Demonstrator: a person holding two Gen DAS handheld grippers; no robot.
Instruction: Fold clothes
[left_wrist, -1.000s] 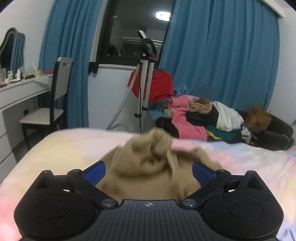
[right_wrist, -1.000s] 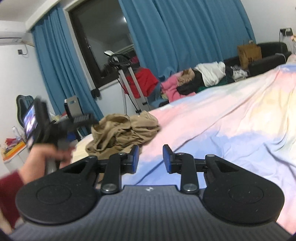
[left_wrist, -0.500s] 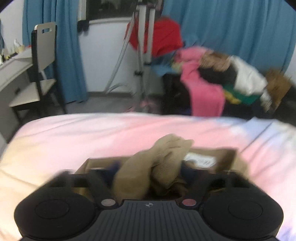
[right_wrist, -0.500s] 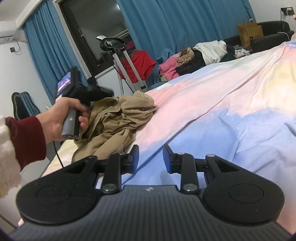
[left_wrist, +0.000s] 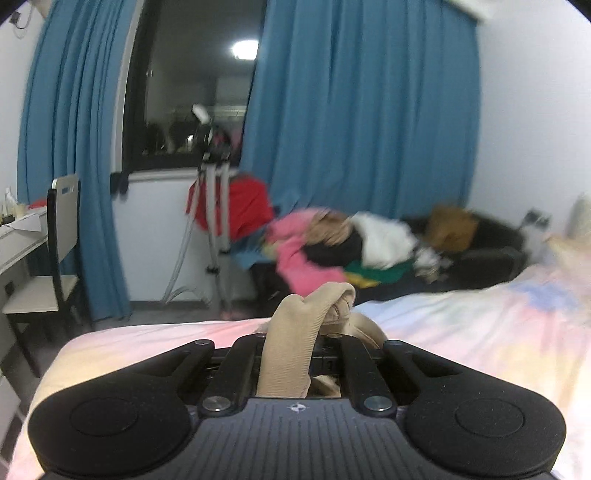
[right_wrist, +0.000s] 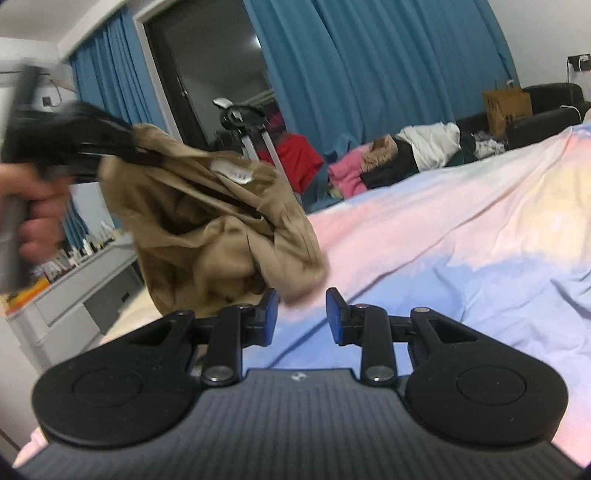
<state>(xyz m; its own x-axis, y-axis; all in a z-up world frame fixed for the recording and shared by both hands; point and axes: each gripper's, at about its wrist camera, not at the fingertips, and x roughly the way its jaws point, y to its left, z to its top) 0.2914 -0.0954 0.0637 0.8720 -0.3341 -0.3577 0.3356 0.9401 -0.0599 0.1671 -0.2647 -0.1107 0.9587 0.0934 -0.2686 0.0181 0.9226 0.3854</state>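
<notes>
A crumpled tan garment (right_wrist: 207, 221) hangs in the air above the left end of the pastel tie-dye bed (right_wrist: 443, 240). My left gripper (right_wrist: 125, 151), held by a hand (right_wrist: 37, 221), has a fold of it pinched and its jaws are closing on the cloth. In the left wrist view that tan fold (left_wrist: 295, 369) bulges up between the fingers of the left gripper (left_wrist: 291, 338). My right gripper (right_wrist: 301, 314) hovers low over the sheet, open with nothing between its blue pads, just below the garment's lower edge.
A heap of mixed clothes (left_wrist: 332, 243) lies on a dark sofa beyond the bed, with a brown paper bag (right_wrist: 508, 107). A tripod stand (left_wrist: 218, 221) draped in red stands by the window. A chair (left_wrist: 55, 258) and white dresser (right_wrist: 74, 288) are on the left.
The left gripper went from wide open to pinching the tan garment, then rose and lifted it off the bed. The right gripper has stayed nearly still.
</notes>
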